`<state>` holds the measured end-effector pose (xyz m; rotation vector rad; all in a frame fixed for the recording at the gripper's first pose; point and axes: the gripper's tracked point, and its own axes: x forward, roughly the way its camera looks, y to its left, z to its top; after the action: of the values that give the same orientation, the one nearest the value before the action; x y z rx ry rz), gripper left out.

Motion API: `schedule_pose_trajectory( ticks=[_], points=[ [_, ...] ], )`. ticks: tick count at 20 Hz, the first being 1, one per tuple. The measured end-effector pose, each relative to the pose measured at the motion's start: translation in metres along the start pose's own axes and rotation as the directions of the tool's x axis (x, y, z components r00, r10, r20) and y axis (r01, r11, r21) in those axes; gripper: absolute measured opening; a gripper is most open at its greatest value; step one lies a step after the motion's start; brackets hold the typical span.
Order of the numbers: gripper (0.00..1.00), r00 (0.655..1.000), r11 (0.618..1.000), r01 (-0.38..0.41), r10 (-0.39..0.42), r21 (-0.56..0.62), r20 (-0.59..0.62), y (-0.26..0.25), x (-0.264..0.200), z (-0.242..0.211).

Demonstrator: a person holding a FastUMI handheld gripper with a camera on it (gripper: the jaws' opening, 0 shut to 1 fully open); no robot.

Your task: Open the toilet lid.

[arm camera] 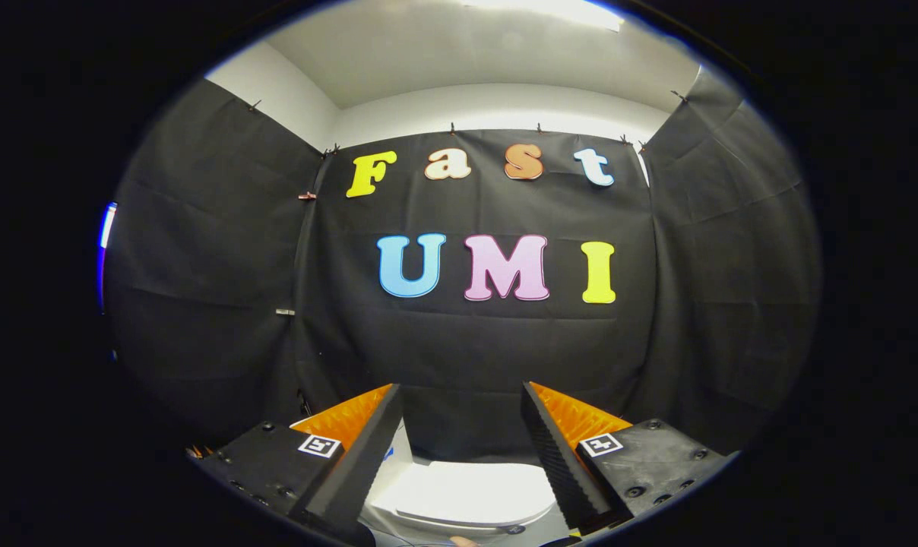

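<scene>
A white toilet with its lid (470, 492) lying flat and closed sits low down, below and between my two fingers. My gripper (461, 395) is held well above it, pointing at the black back wall rather than at the toilet. The fingers (368, 448) are black with orange ribbed backs and stand wide apart, open, with nothing between them. Part of the toilet body (398, 463) shows beside the left finger. The lid's front edge is hidden at the bottom of the view.
Black cloth walls (459, 342) close in the booth behind and on both sides of the toilet. White wall and ceiling (489, 68) show above the cloth. A small skin-toned bit, perhaps a fingertip (463, 541), peeks in below the lid.
</scene>
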<state>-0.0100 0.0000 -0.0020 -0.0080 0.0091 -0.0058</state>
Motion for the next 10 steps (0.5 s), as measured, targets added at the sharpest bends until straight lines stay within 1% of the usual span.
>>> schedule_pose_trajectory(
  ticks=[3,8,10],
  points=[
    [0.98,1.0,1.0,0.014,-0.014,0.001,-0.016,-0.005,0.002,-0.007],
    [0.98,0.997,0.997,0.041,-0.036,0.062,-0.071,-0.019,0.01,-0.028],
    [0.98,0.994,0.995,0.065,-0.058,0.081,-0.096,-0.03,0.013,-0.039]
  ],
)
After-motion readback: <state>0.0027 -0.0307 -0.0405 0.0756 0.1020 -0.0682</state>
